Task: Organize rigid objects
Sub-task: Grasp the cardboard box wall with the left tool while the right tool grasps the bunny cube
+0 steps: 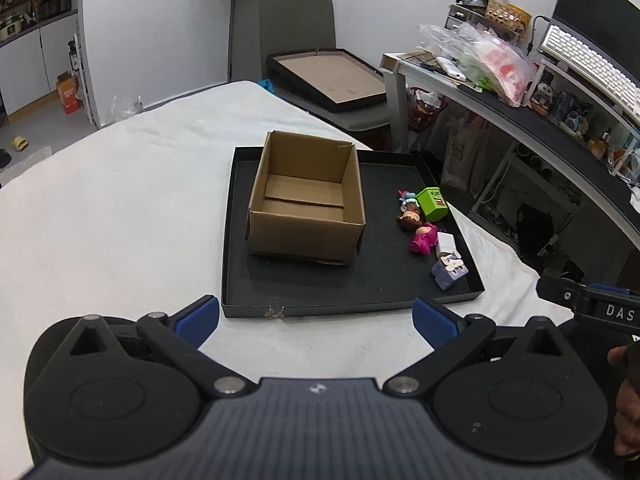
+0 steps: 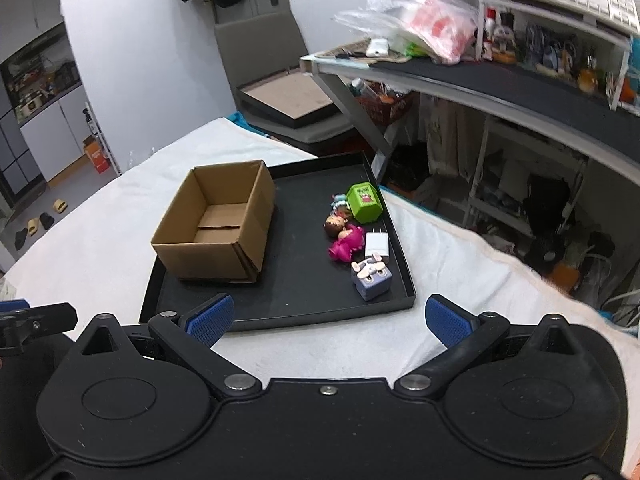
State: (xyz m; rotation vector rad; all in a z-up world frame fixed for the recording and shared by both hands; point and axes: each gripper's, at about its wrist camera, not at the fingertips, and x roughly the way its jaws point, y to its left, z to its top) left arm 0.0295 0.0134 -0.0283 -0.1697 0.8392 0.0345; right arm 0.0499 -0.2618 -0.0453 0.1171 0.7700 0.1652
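We find both grippers held back from the black tray [image 2: 396, 236], over the white-covered worktop [image 1: 120, 208], with nothing yet grasped. The left gripper [image 1: 316, 320] has its fingers [image 1: 434, 322] spread wide and empty; the right gripper [image 2: 328, 318] likewise shows its fingers [image 2: 210, 320] parted, nothing between them.

The items to be sorted lie in a loose row along the tray's right edge: a green block [image 2: 365, 203] farthest away, a small blue-haired figure [image 2: 339, 200] beside it, a brown-headed doll [image 2: 335, 225], a pink figure [image 2: 346, 246], a white charger [image 2: 377, 245] just beside the pink figure, and a grey-purple cube [image 2: 371, 278] nearest the front rim. The row runs away from us, roughly in line with the fingers' forward direction. The open cardboard box [image 2: 216, 228] stands empty on the tray's left half.

In our judgement the deciding relation is side: from the left wrist view the row sits well to the right of that gripper, with the box directly ahead. From the right wrist view the cube lies almost straight ahead, between the finger lines. We assess the right gripper as nearer, and the cube as its first reachable piece.
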